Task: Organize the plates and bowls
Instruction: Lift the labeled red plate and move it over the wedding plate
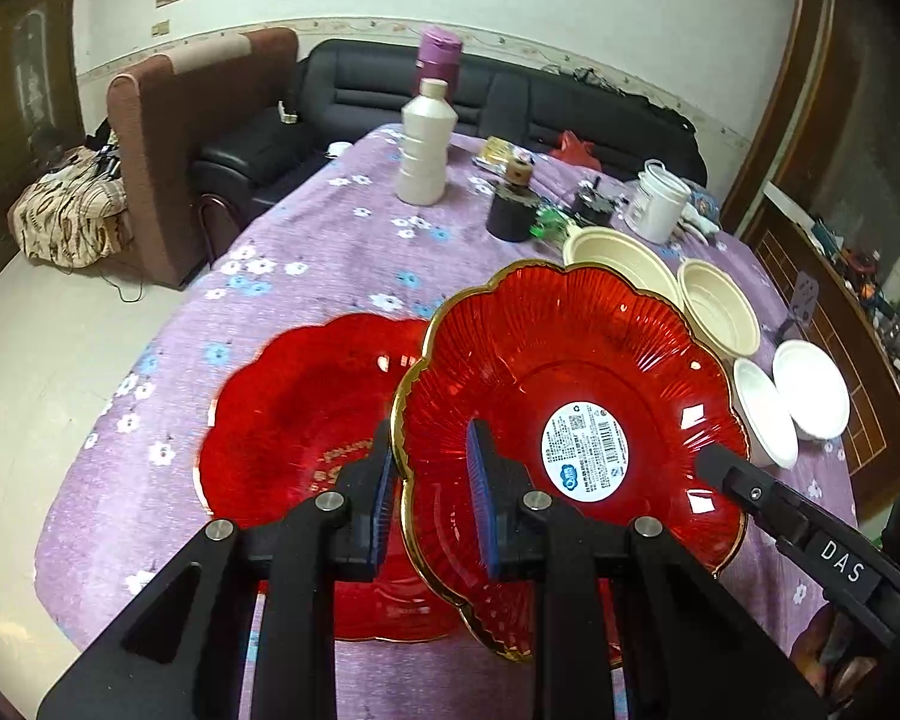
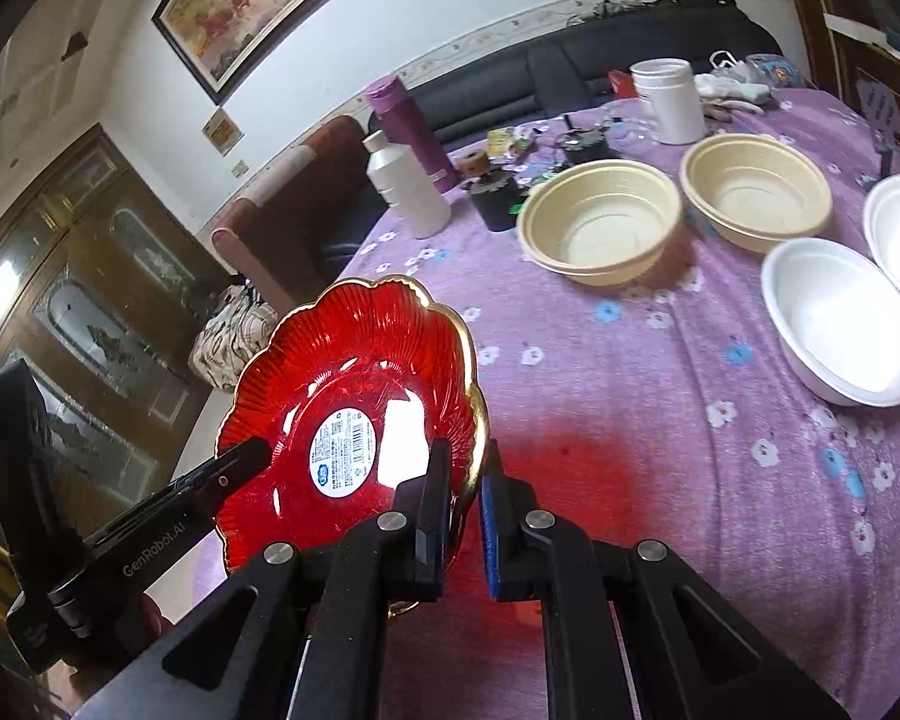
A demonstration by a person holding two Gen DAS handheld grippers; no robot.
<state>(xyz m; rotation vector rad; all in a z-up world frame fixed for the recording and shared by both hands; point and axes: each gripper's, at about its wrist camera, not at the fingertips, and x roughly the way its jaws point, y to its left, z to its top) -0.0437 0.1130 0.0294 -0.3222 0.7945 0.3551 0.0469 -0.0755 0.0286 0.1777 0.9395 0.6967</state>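
**Operator:** Plate first: the red scalloped plate with the gold rim (image 1: 570, 414) is off the cloth, tilted, its stickered face toward my cameras. It hangs just above and to the right of the second red plate (image 1: 306, 420), which lies flat on the purple tablecloth (image 1: 306, 240). From the left wrist camera their edges overlap.

**Observer:** Who has hold of it?

**Operator:** Both, as far as I can judge. My left gripper (image 1: 432, 498) straddles the plate's left rim, one blue pad behind it and one in front, jaws narrowed to about the rim's thickness. My right gripper (image 2: 465, 510) does the same on the opposite edge, gold rim between its pads. I'd call both closed on the plate, though I can't see pad contact clearly on the right.

**Observer:** So what does the next move turn on?

**Operator:** On the flat plate lying to the left of and below the held one, on the left gripper's side. To stack them I'd judge the plate must swing leftward and level out, so the left arm leads and the right follows.

**Observer:** And the bowls?

**Operator:** Well apart, off to the right. Two cream bowls (image 2: 606, 222) sit side by side, two white bowls (image 2: 840, 324) nearer the table edge. Farther back stand a white bottle (image 1: 424, 147) and a white jar (image 1: 657, 201), clear of the path.
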